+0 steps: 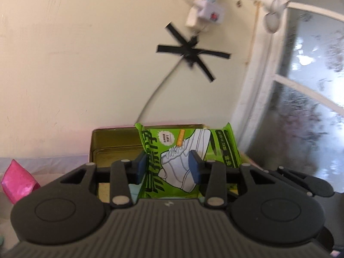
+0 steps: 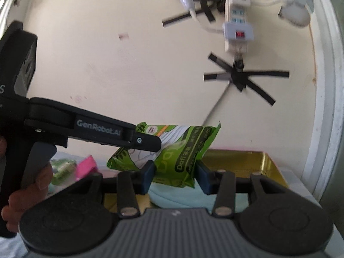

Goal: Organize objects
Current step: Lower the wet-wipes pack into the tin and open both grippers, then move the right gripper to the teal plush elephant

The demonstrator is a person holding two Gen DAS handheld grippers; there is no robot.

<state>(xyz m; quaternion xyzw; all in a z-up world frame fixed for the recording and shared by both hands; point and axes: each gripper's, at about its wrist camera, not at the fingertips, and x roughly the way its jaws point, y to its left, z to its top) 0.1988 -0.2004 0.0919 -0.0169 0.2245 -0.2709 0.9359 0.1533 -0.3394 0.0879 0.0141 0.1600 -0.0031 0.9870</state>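
Observation:
A green pack of shoe wipes (image 1: 169, 144) with a white sneaker printed on it hangs in the air above an open gold tin (image 1: 111, 142). My left gripper (image 1: 168, 168) is shut on the pack, its blue pads pressing both sides. In the right wrist view the same pack (image 2: 185, 150) sits between the blue pads of my right gripper (image 2: 175, 177), which is also shut on it. The left gripper (image 2: 153, 145) reaches in from the left there, held by a hand (image 2: 25, 193), and clamps the pack's left part. The gold tin (image 2: 247, 161) lies behind and to the right.
A pink packet (image 1: 17, 185) lies at the left and shows again as a pink packet (image 2: 86, 167) beside a green item (image 2: 62, 167). A light blue cloth (image 2: 178, 197) lies under the pack. A power strip (image 2: 236, 17) with taped cables hangs on the wall; a window frame (image 1: 258, 99) borders the right.

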